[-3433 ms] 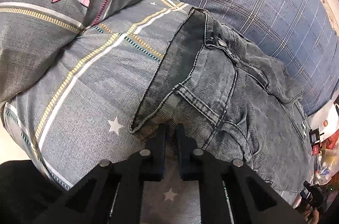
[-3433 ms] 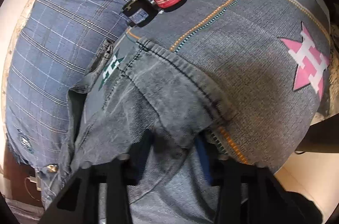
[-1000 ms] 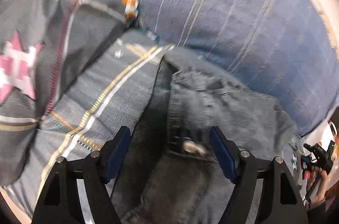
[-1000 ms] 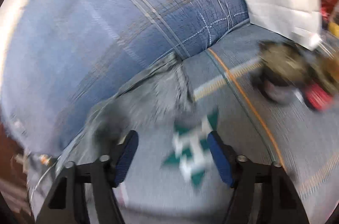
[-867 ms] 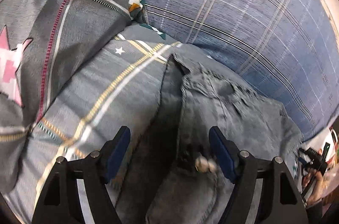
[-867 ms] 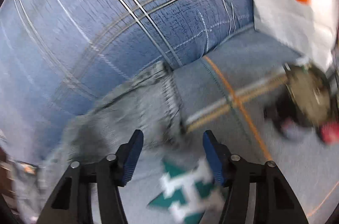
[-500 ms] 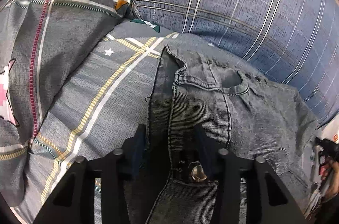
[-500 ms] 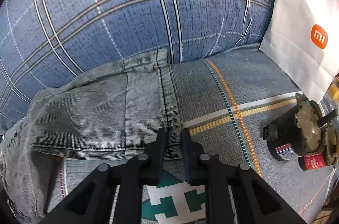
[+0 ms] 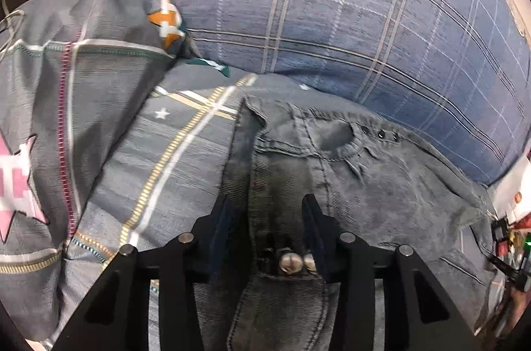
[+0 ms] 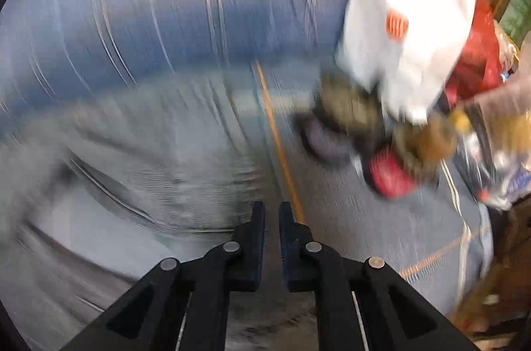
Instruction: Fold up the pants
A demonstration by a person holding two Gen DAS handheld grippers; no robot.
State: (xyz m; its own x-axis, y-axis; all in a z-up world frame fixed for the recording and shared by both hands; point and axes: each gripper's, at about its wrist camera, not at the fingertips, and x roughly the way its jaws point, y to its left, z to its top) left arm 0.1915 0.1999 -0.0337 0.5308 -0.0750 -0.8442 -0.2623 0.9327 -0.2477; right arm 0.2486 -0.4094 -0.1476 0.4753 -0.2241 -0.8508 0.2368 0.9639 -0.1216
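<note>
Grey denim pants (image 9: 381, 191) lie on a grey patterned bedsheet (image 9: 172, 145), their waistband toward the left. My left gripper (image 9: 265, 205) stands partly open over the waistband, one finger on each side of the button fly; two metal buttons (image 9: 293, 263) show between the fingers. The right wrist view is blurred by motion. My right gripper (image 10: 271, 211) is nearly shut, at the edge of the pale denim (image 10: 149, 158). I cannot tell if cloth is pinched between its fingers.
A large blue plaid cushion (image 9: 348, 19) rises behind the pants. A grey patterned pillow (image 9: 66, 68) lies left. A white paper bag (image 10: 408, 35), a red-and-black device (image 10: 381, 158) and cluttered bags (image 10: 497, 151) lie right of the pants.
Both grippers let go of the pants, moved forward and opened. The left one has since closed part way over the fly. The right one has shut at the hem and is now moving fast.
</note>
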